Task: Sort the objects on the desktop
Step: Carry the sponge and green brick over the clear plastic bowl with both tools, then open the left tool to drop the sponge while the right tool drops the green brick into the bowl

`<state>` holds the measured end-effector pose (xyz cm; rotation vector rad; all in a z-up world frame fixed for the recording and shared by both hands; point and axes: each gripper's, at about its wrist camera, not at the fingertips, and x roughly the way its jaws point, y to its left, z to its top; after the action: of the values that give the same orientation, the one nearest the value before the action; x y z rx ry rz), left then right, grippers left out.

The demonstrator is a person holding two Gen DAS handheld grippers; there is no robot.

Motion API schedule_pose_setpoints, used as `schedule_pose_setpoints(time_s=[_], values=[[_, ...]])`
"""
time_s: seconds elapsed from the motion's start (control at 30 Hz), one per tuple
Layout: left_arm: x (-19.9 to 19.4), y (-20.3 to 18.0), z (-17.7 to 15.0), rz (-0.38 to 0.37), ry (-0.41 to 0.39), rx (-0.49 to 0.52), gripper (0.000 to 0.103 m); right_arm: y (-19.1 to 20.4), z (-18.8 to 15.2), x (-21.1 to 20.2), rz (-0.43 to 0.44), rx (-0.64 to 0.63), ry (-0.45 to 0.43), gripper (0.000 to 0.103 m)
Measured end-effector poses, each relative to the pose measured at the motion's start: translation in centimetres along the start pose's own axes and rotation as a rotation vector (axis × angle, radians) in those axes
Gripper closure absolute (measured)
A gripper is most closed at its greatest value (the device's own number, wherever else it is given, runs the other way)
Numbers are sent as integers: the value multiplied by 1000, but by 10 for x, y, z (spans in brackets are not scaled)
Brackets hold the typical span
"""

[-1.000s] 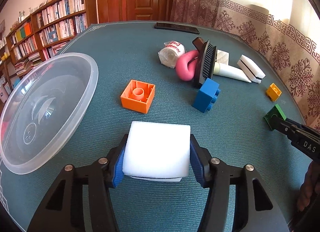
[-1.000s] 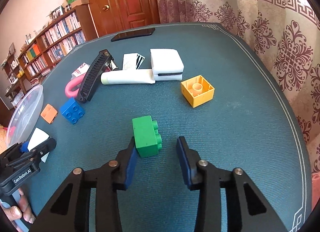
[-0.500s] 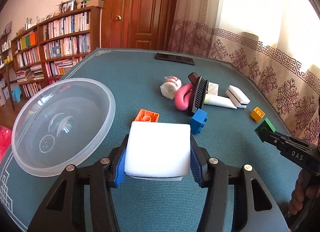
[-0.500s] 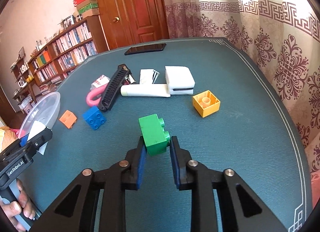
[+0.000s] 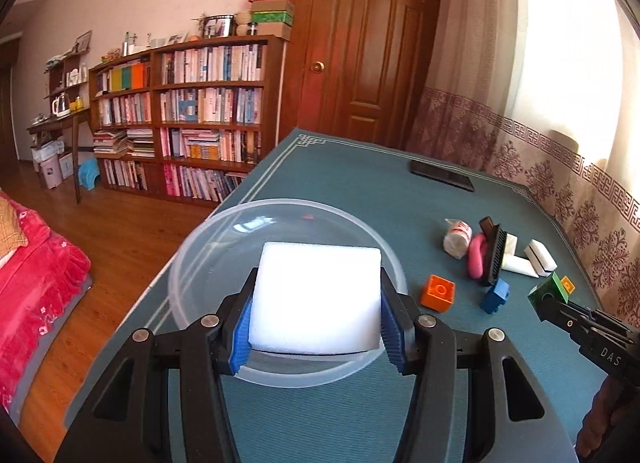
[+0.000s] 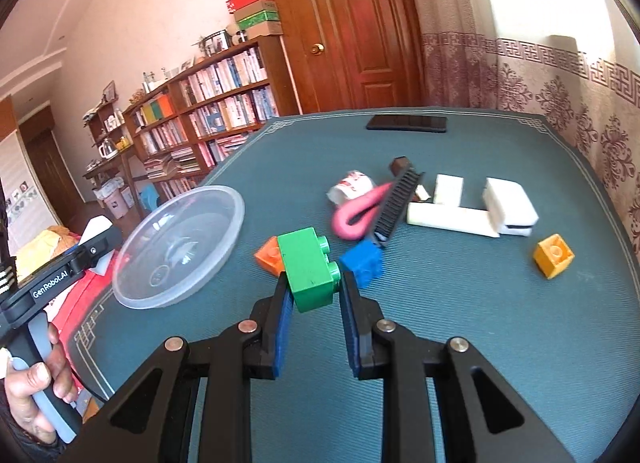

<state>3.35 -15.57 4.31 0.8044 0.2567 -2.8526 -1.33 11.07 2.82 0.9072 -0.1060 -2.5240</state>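
Sponge (image 5: 316, 299): white block clamped between the left gripper (image 5: 316, 323)'s blue pads, held up over the clear plastic bowl (image 5: 192, 263).
Left gripper: jaws about half apart, pressing both sponge sides.
Green brick (image 6: 310, 269): studded, tilted, pinched off the table by the right gripper (image 6: 314, 303).
Right gripper: jaws drawn close on the brick.
Table (image 6: 460, 303): teal cloth; orange brick (image 6: 269, 255), blue brick (image 6: 362, 261), pink loop, black brush (image 6: 398, 201), white tube, yellow brick (image 6: 554, 255) lying loose.
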Motion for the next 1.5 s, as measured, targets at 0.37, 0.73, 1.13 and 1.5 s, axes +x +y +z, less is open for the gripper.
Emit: schedule_pose_setpoints(time_s=[0.37, 0.73, 1.13, 1.5], values=[[19, 56, 1, 26, 12, -39, 47, 89, 17, 58, 104, -112, 63, 77], [31, 77, -1, 72, 8, -57, 47, 128, 25, 114, 183, -117, 138, 77], [55, 73, 4, 43, 48, -51, 39, 120, 22, 124, 149, -127, 159, 76], [57, 80, 4, 46, 36, -98, 27, 110, 25, 126, 156, -86, 156, 62]])
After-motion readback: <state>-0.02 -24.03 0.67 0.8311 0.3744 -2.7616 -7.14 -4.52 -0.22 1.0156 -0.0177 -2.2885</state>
